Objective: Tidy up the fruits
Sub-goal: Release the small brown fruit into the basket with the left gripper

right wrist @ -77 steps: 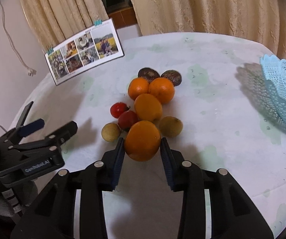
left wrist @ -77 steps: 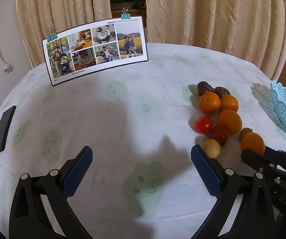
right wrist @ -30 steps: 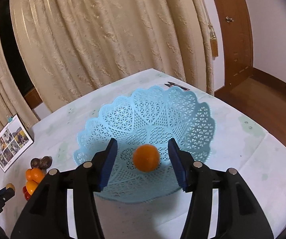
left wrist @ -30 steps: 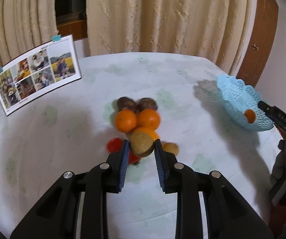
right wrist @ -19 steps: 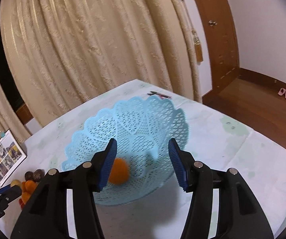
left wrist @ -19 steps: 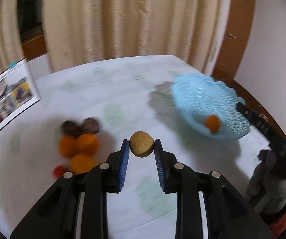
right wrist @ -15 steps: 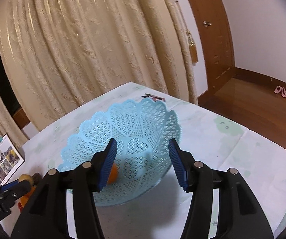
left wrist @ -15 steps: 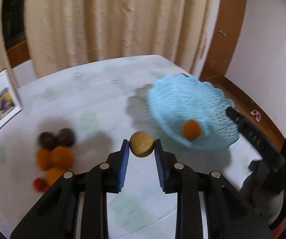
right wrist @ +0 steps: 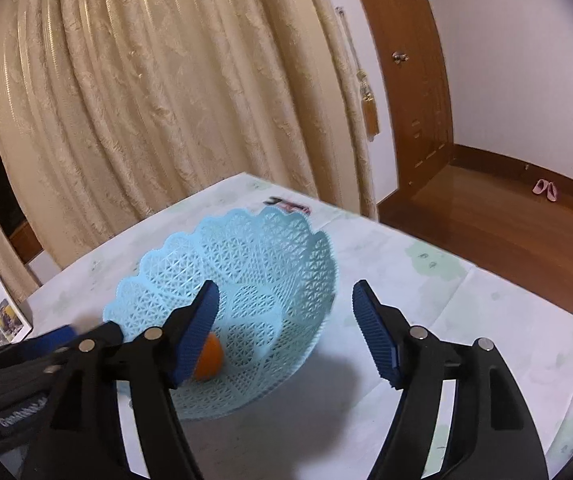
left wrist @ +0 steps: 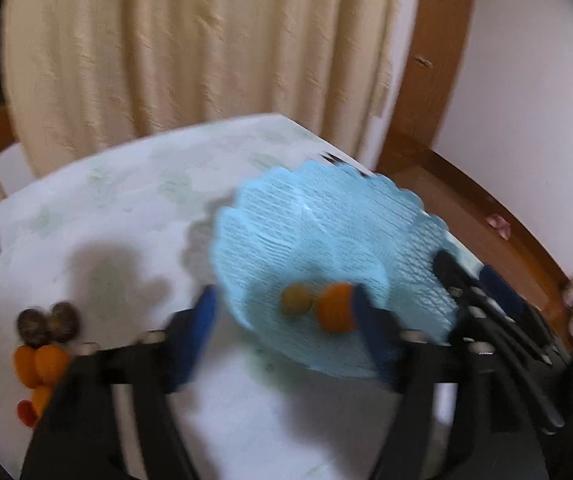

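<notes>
At the far left of the left wrist view, a cluster of loose fruit [left wrist: 40,346], two dark brown rounds, oranges and a red one, lies on the white tablecloth with pale green prints [left wrist: 126,216]. To its right, the left gripper [left wrist: 284,320] hangs over the near rim of the light blue plastic lattice basket [left wrist: 326,232]; its blue-padded jaws are spreading apart and grip nothing. Between them, inside the basket, sit a small tan-brown round fruit [left wrist: 296,299] and, just beside it, a round orange [left wrist: 336,307], both blurred. Further right, the right gripper [right wrist: 286,316] points at the same basket from its other side, its jaws also widening and empty, with the orange showing behind its left pad.
</notes>
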The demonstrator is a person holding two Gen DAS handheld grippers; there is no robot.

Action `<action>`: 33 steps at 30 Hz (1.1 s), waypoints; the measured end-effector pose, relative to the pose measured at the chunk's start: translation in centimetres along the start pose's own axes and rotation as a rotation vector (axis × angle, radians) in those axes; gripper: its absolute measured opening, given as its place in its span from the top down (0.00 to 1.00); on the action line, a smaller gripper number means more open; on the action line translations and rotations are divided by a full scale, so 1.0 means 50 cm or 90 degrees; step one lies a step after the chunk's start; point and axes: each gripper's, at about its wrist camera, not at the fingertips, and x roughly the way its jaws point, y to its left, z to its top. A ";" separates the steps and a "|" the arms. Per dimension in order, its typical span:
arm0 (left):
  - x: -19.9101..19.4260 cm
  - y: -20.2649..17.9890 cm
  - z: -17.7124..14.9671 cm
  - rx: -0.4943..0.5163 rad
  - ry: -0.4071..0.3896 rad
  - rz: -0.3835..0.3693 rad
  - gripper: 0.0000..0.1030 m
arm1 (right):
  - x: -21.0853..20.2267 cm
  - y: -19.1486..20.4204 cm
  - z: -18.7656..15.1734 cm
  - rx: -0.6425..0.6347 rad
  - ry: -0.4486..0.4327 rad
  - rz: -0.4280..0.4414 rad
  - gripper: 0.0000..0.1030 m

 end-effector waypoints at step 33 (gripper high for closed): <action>-0.110 0.328 -0.040 -0.138 0.010 0.148 0.12 | -0.006 0.032 -0.018 -0.053 -0.028 -0.008 0.30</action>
